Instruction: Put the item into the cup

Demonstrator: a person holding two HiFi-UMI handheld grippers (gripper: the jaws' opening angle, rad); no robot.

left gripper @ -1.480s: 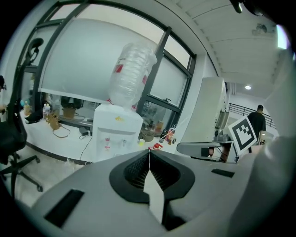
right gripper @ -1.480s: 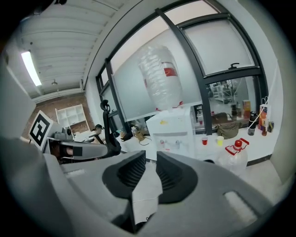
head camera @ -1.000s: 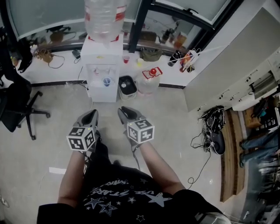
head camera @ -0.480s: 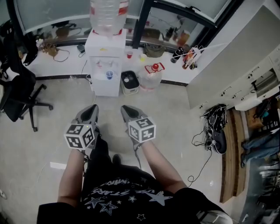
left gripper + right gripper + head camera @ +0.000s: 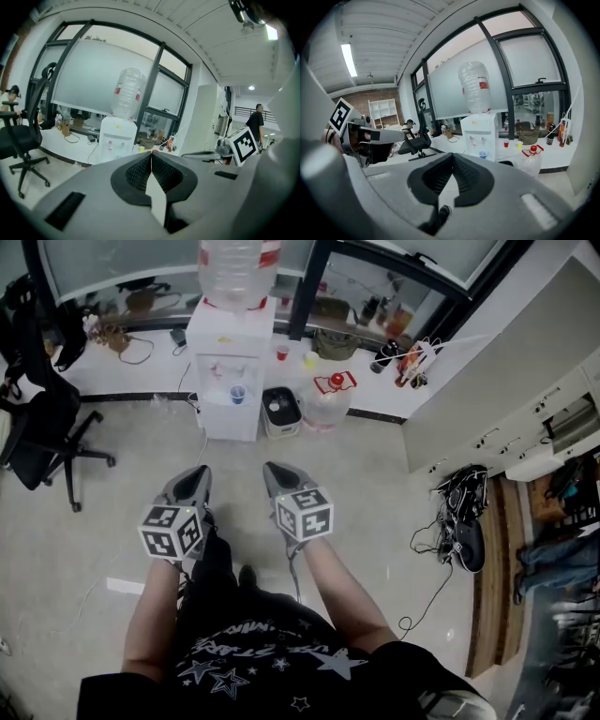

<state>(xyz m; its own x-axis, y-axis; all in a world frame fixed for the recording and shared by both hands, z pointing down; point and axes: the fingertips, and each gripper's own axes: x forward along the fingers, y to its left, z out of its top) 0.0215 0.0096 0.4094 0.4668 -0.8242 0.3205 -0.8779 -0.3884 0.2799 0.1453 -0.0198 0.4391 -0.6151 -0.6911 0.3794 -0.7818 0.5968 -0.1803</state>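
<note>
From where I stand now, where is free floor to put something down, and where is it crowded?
Bare floor runs from the left gripper and right gripper up to the water dispenser, and leftward to the office chair. Crowded: the bin and jug beside the dispenser, the ledge behind it, the cables at the right wall.

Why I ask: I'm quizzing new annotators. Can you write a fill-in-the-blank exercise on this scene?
The jaws of the left gripper and the right gripper are both ___, holding nothing.
A ___ cup stands under the water dispenser's taps.
In the head view, the black office chair stands to the dispenser's ___.
Missing words: shut; blue; left.
</note>
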